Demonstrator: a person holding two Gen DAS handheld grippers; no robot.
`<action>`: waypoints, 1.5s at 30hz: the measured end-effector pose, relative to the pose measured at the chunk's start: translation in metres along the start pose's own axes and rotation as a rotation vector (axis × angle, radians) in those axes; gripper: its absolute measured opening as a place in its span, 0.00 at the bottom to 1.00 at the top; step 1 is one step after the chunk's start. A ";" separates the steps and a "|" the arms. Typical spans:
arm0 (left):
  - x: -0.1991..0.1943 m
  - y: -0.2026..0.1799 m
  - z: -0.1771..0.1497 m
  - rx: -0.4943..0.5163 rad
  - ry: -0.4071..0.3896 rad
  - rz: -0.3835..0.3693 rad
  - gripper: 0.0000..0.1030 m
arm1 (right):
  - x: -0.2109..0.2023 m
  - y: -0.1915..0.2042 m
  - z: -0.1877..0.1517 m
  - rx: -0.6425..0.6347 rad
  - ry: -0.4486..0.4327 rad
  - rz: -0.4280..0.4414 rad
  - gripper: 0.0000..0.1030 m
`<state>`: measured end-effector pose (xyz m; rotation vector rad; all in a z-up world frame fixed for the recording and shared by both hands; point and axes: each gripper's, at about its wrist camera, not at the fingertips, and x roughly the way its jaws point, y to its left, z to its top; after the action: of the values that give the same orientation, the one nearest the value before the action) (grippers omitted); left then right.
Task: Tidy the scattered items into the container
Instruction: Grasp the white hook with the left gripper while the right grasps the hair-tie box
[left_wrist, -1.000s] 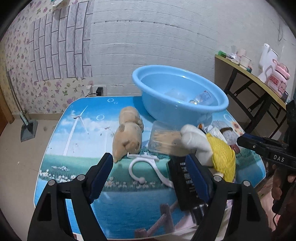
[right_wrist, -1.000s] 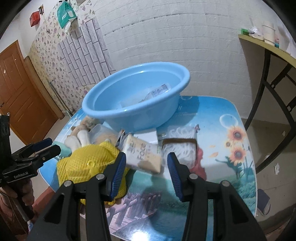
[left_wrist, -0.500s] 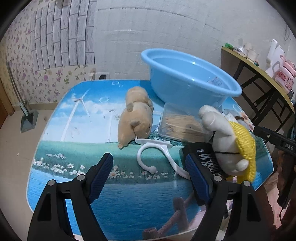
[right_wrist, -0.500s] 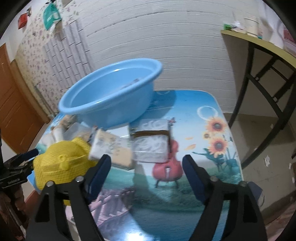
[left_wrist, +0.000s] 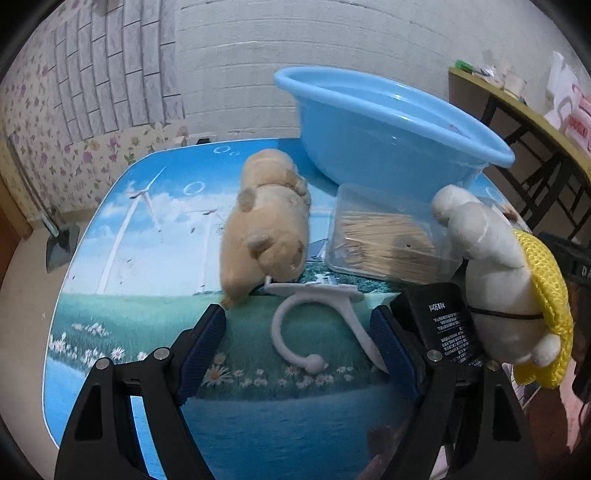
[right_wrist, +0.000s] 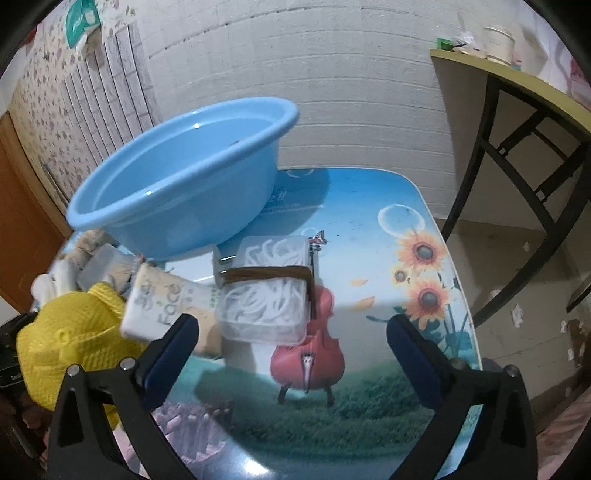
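Right claw opening wide from near-shut, nothing between jaws; now lower, nearer clear box on surface. Left claw open, empty, dropped toward white hook. Basin behind both. Judgement: two pickups being lined up; scattered items still outside basin.
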<state>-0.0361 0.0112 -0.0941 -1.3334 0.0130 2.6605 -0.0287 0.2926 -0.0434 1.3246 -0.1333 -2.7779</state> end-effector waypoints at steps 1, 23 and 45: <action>0.000 -0.001 0.001 0.006 -0.001 0.004 0.78 | 0.002 0.000 0.001 0.000 0.001 0.000 1.00; -0.029 0.001 -0.019 0.039 -0.029 0.039 0.47 | -0.020 -0.004 -0.026 -0.060 0.027 0.071 0.52; -0.028 0.011 -0.025 0.001 -0.054 0.010 0.47 | -0.017 -0.002 -0.033 -0.075 0.027 0.084 0.55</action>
<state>-0.0013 -0.0056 -0.0876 -1.2645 0.0143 2.7037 0.0076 0.2942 -0.0507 1.3070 -0.0808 -2.6667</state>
